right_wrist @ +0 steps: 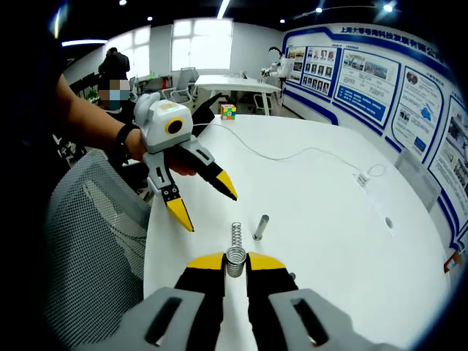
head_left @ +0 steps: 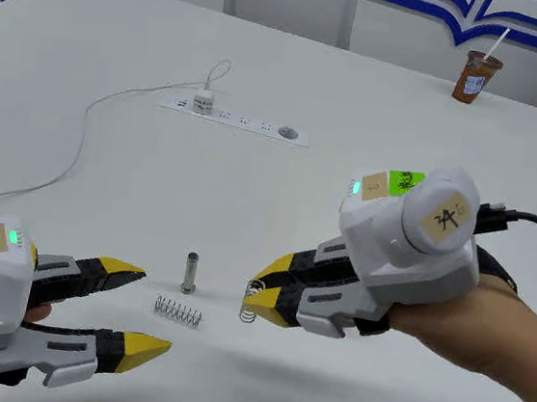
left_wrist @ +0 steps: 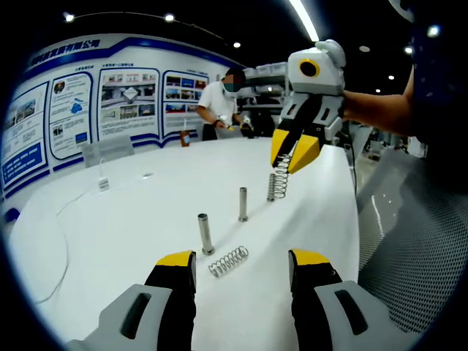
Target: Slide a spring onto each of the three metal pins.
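The left tongs (head_left: 156,310) gape released. Just ahead a loose spring (head_left: 178,310) lies flat on the tabletop (head_left: 107,173), its long axis slanting across their gap. Beyond stands a bare pin (head_left: 189,273), upright. Farther off, the right tongs (head_left: 255,301) clench a second spring (head_left: 248,307).

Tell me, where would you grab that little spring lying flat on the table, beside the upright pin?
Probably at its middle, squeezing across the coils from its two long sides. The spring lies on its side, so that grip leaves both ends free to slip over a pin. The open left gripper faces it, a jaw to either side. Pinch lightly; coils likely squash.
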### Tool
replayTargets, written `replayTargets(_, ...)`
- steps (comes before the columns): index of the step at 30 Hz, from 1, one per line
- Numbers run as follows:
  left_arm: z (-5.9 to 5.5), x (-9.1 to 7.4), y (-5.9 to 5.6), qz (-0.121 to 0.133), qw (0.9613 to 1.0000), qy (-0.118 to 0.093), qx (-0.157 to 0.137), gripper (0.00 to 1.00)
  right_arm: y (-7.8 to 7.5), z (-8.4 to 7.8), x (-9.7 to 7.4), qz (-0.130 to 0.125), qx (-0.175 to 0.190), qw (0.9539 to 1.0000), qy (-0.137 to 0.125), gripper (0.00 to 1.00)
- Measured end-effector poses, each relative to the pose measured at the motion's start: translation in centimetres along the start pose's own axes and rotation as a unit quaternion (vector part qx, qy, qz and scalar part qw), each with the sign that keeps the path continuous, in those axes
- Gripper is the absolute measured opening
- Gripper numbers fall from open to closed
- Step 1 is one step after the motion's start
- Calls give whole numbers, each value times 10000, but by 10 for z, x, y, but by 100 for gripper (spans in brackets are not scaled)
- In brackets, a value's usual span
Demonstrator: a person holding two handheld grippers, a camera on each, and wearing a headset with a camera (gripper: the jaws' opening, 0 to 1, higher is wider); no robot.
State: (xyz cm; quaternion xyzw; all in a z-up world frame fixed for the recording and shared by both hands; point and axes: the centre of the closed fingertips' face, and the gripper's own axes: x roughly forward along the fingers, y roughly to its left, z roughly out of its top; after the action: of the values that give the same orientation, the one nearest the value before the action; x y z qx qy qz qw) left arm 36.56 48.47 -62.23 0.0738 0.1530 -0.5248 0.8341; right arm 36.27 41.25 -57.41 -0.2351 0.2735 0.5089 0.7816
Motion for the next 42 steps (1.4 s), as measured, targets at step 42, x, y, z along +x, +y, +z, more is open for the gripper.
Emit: replayTargets(42,-2,-2,7,95,9999,54,-125,60,-70,-27,10,-932,915,9914,-132,12)
